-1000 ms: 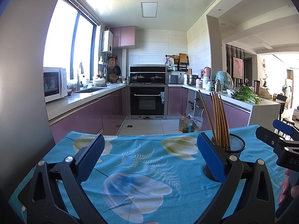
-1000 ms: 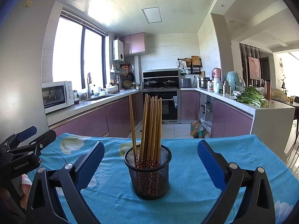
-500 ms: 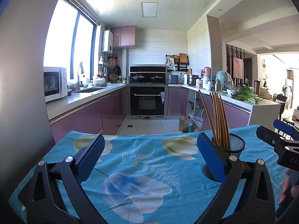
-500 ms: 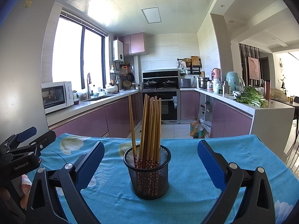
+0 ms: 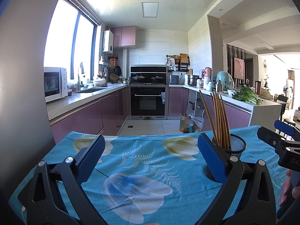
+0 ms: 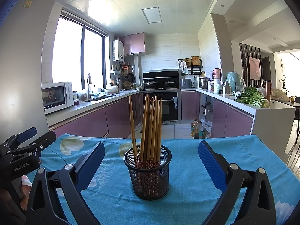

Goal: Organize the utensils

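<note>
Left wrist view: left hand-held gripper [image 5: 150, 157] spread wide over the blue floral table [image 5: 142, 161], empty; mesh holder [image 5: 231, 148] with chopsticks [image 5: 218, 118] stands behind its right finger.

Right wrist view: right hand-held gripper [image 6: 151, 163] spread wide, empty, the holder upright between its fingers, untouched.

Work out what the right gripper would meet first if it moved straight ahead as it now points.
Probably the mesh cup holding the chopsticks. It stands centred ahead of the open right gripper, on the cloth; how far ahead is unclear.
</note>
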Motion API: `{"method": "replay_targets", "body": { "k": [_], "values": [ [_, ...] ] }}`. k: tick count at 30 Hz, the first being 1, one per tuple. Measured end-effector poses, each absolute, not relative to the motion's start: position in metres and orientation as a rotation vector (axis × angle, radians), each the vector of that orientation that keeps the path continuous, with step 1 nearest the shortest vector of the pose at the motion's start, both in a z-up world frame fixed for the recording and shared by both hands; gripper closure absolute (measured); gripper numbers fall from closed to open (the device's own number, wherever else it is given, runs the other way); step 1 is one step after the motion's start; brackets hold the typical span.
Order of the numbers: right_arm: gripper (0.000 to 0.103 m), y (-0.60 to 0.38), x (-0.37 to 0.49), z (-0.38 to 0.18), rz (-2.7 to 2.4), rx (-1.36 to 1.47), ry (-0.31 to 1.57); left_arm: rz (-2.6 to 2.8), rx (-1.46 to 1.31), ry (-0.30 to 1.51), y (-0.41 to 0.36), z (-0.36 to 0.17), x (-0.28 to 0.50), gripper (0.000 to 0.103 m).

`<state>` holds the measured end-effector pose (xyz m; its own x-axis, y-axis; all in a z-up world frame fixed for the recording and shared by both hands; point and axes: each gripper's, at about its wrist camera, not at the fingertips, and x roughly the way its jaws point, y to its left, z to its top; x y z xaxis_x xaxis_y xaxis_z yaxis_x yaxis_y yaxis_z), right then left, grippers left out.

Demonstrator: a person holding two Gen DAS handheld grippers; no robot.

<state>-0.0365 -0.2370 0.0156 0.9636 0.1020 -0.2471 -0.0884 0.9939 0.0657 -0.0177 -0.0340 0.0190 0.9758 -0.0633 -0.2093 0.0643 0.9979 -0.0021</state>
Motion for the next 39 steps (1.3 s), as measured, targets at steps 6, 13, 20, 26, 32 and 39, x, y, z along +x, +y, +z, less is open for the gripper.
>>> {"method": "replay_targets", "body": {
  "k": [6, 13, 20, 26, 32, 39],
  "values": [
    [0.007, -0.2365, -0.0365, 0.016, 0.096, 0.053, 0.254, -0.064, 0.005, 0.211, -0.0339, 0.0188, -0.0176, 0.006],
    [0.007, -0.236, -0.036, 0.0162, 0.094, 0.056, 0.254, -0.063, 0.008, 0.21, -0.0344, 0.0189, -0.0178, 0.006],
    [0.007, -0.2346, -0.0354, 0.0165, 0.093, 0.06, 0.253, -0.063, 0.007, 0.209, -0.0343, 0.019, -0.0179, 0.006],
    [0.007, -0.2342, -0.0348, 0.0167, 0.092, 0.06, 0.254, -0.064, 0.006, 0.211, -0.0344, 0.0187, -0.0177, 0.006],
    [0.007, -0.2348, -0.0349, 0.0168, 0.094, 0.062, 0.252, -0.06, 0.006, 0.203, -0.0351, 0.0188, -0.0182, 0.006],
    [0.007, -0.2369, -0.0339, 0.0161, 0.09, 0.063, 0.256, -0.045, 0.015, 0.193, -0.0359, 0.018, -0.0182, 0.006]
  ]
}}
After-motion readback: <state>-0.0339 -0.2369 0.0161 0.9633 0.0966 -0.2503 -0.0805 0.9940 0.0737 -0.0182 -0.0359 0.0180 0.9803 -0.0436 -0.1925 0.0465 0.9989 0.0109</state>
